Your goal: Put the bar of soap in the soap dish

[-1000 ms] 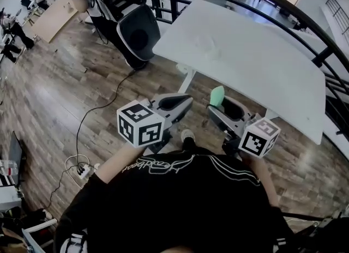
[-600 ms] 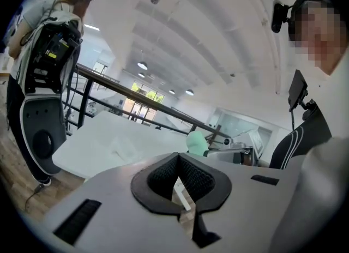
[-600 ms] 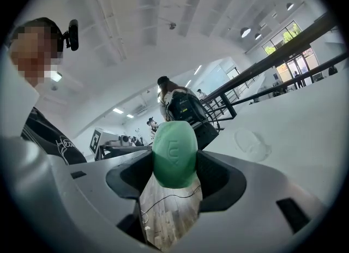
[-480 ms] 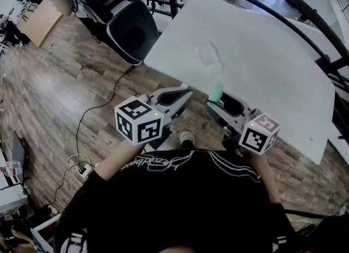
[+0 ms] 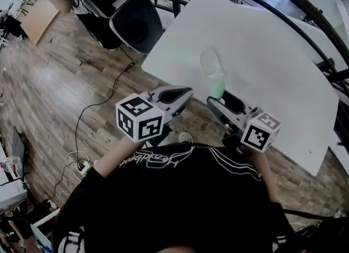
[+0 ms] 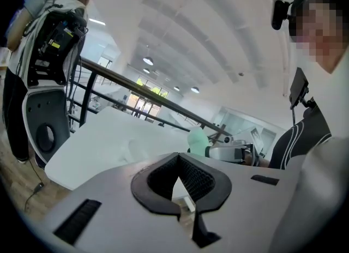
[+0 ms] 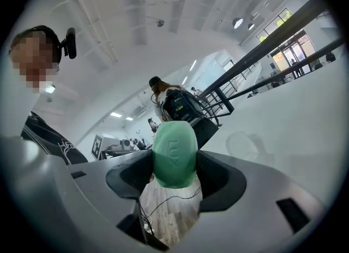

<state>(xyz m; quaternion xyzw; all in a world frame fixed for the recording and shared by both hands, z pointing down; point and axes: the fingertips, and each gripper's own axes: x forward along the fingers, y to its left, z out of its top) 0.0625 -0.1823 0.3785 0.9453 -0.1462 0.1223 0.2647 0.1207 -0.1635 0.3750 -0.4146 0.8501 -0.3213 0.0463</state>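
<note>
The right gripper (image 5: 219,100) pinches the green oval soap bar (image 7: 174,156), not yet in the clear soap dish (image 5: 211,61). The left gripper (image 6: 178,160) has its jaws pressed together, empty.

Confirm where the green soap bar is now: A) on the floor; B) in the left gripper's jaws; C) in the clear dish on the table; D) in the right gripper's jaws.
D: the right gripper view shows the green soap bar clamped between the jaws of the right gripper.
</note>
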